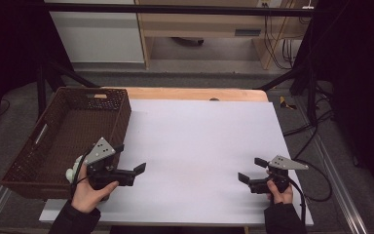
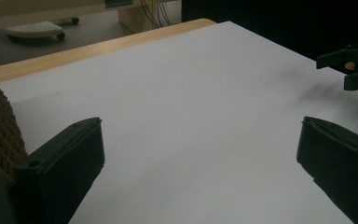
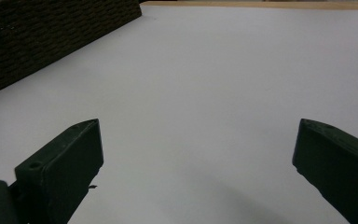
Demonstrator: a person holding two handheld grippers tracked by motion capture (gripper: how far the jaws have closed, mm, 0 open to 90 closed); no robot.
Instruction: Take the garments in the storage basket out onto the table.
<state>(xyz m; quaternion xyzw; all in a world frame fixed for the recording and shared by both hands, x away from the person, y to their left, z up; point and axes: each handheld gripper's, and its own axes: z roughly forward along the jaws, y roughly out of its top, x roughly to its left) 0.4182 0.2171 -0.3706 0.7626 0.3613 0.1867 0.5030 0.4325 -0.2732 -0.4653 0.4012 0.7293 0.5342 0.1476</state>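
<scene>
Both grippers held wide open and empty over the white sheet (image 1: 199, 146), the left gripper (image 1: 129, 161) just beside the wicker basket (image 1: 121, 114), the right gripper (image 1: 251, 170) well apart from it; keep jaws spread, level, unhurried.

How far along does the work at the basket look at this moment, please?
Possibly done: a white object lies in the brown basket by the left gripper. In hand: nothing; the left gripper and the right gripper are open over the white table sheet. What remains cannot be told.
</scene>
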